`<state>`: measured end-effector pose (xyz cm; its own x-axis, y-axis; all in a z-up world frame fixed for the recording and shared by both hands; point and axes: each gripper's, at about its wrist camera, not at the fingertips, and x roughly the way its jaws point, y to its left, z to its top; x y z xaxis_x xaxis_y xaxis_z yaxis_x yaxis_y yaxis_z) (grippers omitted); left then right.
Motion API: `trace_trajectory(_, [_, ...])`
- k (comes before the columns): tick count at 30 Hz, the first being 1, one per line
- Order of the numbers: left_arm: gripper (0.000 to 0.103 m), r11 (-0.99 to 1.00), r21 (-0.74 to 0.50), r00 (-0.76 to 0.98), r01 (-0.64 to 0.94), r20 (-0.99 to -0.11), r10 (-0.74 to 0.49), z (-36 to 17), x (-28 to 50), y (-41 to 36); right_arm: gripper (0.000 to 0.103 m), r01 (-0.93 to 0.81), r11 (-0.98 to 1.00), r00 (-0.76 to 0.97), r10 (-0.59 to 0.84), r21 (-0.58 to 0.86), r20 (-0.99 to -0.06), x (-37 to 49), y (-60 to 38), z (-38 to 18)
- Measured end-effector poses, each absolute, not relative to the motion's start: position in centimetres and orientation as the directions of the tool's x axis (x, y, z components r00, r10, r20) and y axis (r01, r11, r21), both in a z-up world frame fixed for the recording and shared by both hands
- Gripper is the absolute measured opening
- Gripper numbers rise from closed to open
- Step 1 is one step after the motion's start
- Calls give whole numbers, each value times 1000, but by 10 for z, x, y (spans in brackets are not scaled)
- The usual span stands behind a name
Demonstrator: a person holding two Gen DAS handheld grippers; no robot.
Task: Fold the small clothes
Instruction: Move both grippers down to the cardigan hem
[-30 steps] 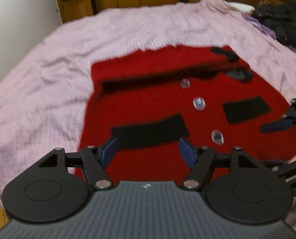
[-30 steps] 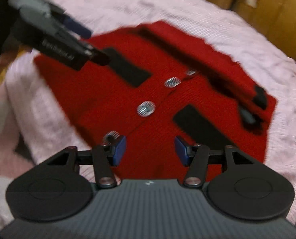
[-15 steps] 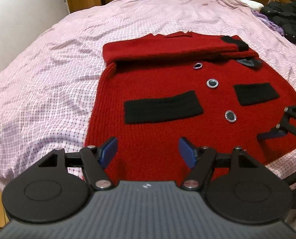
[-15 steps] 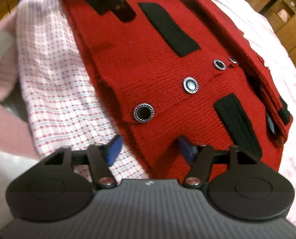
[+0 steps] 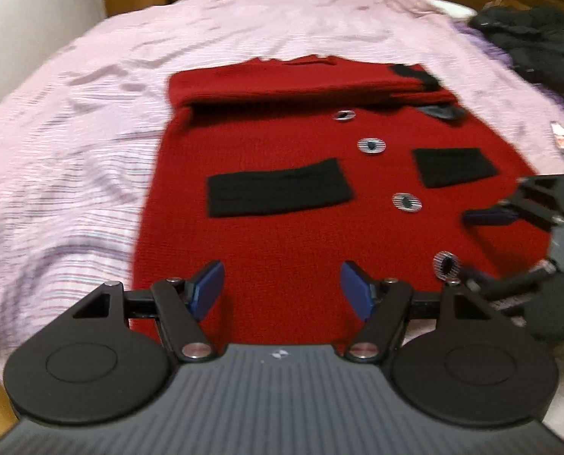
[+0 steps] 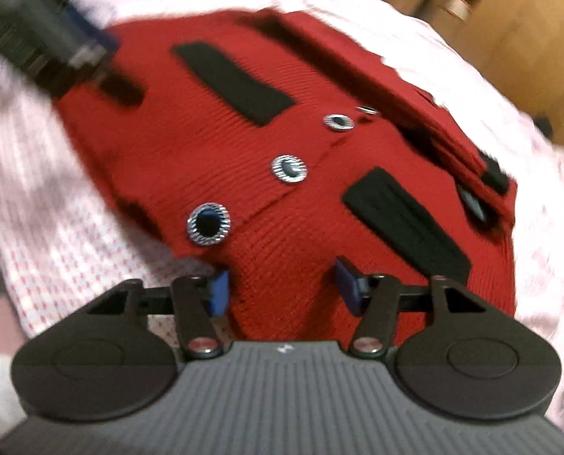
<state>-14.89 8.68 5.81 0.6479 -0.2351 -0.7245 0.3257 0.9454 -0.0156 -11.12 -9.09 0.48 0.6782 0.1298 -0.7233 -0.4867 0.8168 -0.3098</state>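
One bed (image 5: 92, 121), pink checked sheet, carries everything; places below are given from the red cardigan (image 5: 282, 235).

- Bed: bare sheet lies open on the cardigan's left and beyond its far end, so there is ample room for a fold carried away from the person. A dark pile of clothes (image 5: 539, 41) sits well off its far right corner. Wooden cupboards (image 6: 509, 30) stand past the bed's far end.
- Cardigan: lies flat near the bed's near edge, buttoned front up, sleeves already laid across its far end. Two black pocket bands (image 5: 278, 187) flank the row of silver buttons (image 5: 407, 202).
- Left claw (image 5: 280, 292): over the cardigan's near hem, left of the button row; blue pads wide apart, holding nothing.
- Right claw (image 6: 282, 288): at the near hem, right of the lowest button; jaws closing, red knit bunched between the pads, which do not yet clearly pinch it.

Step in hand, by judgement: taking hold of the hem for the bottom-to-top fold. Next move calls for both claws to pinch the hem, lift together, and carry it toward the sleeves; the hem lies close to the bed's near edge, leaving little margin there.
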Motion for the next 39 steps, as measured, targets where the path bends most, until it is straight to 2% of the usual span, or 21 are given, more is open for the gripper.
trace_trajectory(7, [75,888,33,594,459,-754,-279,51,-161,61,44,-339,939,698,206,-62,-686,-98,-128,18])
trace_trajectory(14, [75,820,123,547,559,-798,-253,29,-167,33,44,-314,949,730,215,-38,-649,-100,-135,30])
trace_trajectory(18, [75,758,253,554,601,-816,-166,8,-169,17,46,-370,926,700,223,-78,-678,-97,-131,28])
trace_trajectory(20, [80,748,275,557,604,-817,-149,2,-167,15,46,-412,904,671,220,-110,-708,-100,-125,24])
trace_trajectory(24, [84,751,312,573,583,-812,-107,-7,-161,15,57,-481,861,610,191,-168,-769,-105,-115,15])
trace_trajectory(27, [83,760,354,619,545,-782,-79,-6,-157,17,63,-523,828,563,158,-202,-811,-106,-109,7])
trace_trajectory(29, [79,763,407,670,503,-741,-47,-1,-153,19,66,-543,808,554,138,-230,-821,-109,-106,3])
trace_trajectory(32, [73,793,387,694,470,-717,-62,12,-146,23,70,-563,782,552,115,-267,-826,-112,-99,-1])
trace_trajectory(39, [73,855,296,698,426,-709,-102,31,-137,32,70,-553,746,609,57,-372,-791,-116,-83,-7])
